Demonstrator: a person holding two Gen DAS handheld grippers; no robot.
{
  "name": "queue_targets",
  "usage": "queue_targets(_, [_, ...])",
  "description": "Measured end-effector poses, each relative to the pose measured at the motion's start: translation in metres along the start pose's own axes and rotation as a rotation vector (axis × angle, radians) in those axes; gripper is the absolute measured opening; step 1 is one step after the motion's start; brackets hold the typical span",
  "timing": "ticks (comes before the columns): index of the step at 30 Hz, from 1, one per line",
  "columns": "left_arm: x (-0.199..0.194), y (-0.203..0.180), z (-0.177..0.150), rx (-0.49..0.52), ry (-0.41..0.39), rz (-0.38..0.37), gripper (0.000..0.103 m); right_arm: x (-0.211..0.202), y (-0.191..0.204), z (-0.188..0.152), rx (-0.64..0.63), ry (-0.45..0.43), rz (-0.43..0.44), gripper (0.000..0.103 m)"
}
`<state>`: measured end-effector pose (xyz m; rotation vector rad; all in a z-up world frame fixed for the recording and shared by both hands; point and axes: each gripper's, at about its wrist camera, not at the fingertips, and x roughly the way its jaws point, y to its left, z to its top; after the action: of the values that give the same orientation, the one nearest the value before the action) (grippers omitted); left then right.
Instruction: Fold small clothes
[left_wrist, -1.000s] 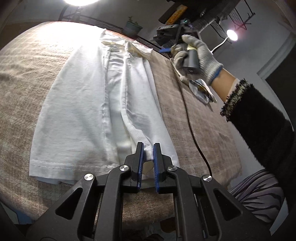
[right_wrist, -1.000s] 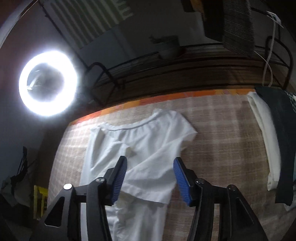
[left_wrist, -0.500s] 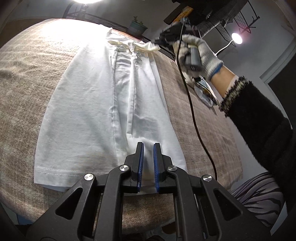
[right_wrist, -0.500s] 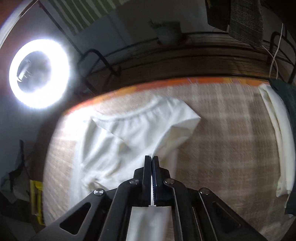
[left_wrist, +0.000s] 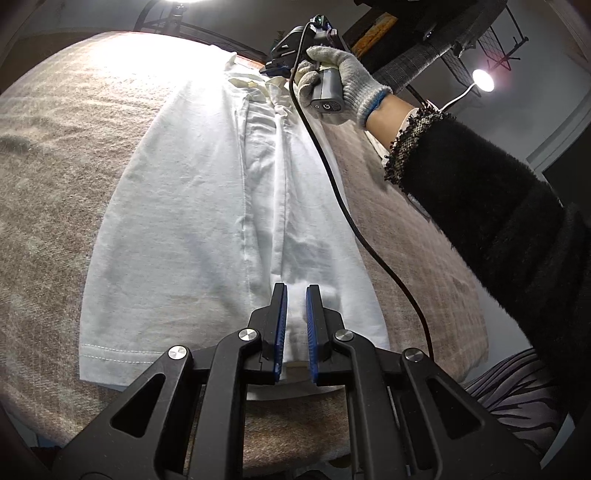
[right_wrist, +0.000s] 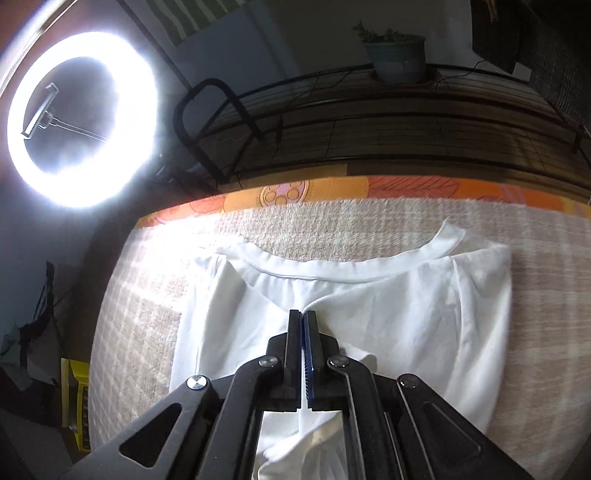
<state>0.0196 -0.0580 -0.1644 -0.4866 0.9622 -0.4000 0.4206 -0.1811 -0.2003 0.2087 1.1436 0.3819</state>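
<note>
**White T-shirt folded lengthwise, both ends pinched**

Nearest the left wrist camera, the left tongs (left_wrist: 294, 328) sit at the hem end of the white T-shirt (left_wrist: 192, 221). Their blue pads stand only a little apart, with a bunched fold of white cloth between them, so they look to be pinching the shirt's lower edge just beside the hem. From there the shirt runs away along the counter (left_wrist: 55, 155), which is covered by a beige checked blanket. Both sides of the shirt are already turned in toward the middle, leaving two long edges running up the centre.

At the far end, a gloved hand (left_wrist: 332, 79) on a dark-sleeved arm holds the right tongs (right_wrist: 303, 321) down at the collar. In the right wrist view those jaws are pressed together; they have just been closing, and a peak of fabric is drawn up to their tips just below the neckband (right_wrist: 332, 264), so they appear to grip the cloth where the two turned-in sleeves meet. A black cable (left_wrist: 332, 177) trails from that tool across the shirt's right edge.

By my judgement the lengthwise folds are done. What remains is the crosswise fold, collar toward hem or hem toward collar, then smoothing. Beyond the counter stand a ring light (right_wrist: 79, 118) and a potted plant (right_wrist: 397, 55).
</note>
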Motion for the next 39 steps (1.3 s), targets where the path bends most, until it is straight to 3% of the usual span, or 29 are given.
queue_targets(3, [-0.004,-0.002,0.0,0.006,-0.005,0.0,0.007,-0.007,-0.01,-0.001,0.054,0.001,0.072,0.033])
queue_targets(4, [-0.005,-0.002,0.0,0.008,-0.009,0.0,0.007,-0.017,-0.014,-0.001,0.073,-0.022,0.101,0.038])
queue_targets(8, [-0.014,-0.005,-0.001,0.034,-0.028,0.014,0.007,-0.083,-0.036,-0.008,0.123,-0.114,0.155,0.038])
queue_targets(10, [-0.018,-0.007,-0.003,0.041,-0.027,0.017,0.007,-0.119,-0.044,-0.022,0.123,-0.147,0.134,0.038])
queue_targets(12, [-0.021,-0.005,-0.005,0.039,-0.026,0.013,0.015,-0.147,-0.05,-0.037,0.11,-0.157,0.107,0.038])
queue_targets(13, [-0.024,-0.004,-0.007,0.035,-0.032,0.012,0.024,-0.159,-0.052,-0.048,0.105,-0.156,0.101,0.038])
queue_targets(14, [-0.027,-0.003,-0.008,0.034,-0.037,0.012,0.03,-0.176,-0.053,-0.065,0.101,-0.151,0.097,0.038])
queue_targets(21, [-0.033,0.0,-0.013,0.038,-0.029,-0.004,0.031,-0.232,-0.042,-0.195,0.066,-0.06,0.106,0.038])
queue_targets(25, [-0.026,0.0,-0.014,0.04,-0.006,0.0,0.031,-0.236,-0.043,-0.275,0.055,0.025,0.12,0.039])
queue_targets(29, [-0.017,-0.009,-0.019,0.086,0.009,0.036,0.031,-0.214,-0.04,-0.338,0.048,0.119,0.113,0.039])
queue_targets(34, [-0.026,-0.021,-0.022,0.161,-0.013,0.048,0.031,-0.187,-0.04,-0.372,0.066,0.199,0.154,0.037])
queue_targets(39, [-0.023,-0.017,-0.008,0.14,0.023,0.028,0.031,-0.183,-0.039,-0.381,0.054,0.198,0.202,0.033])
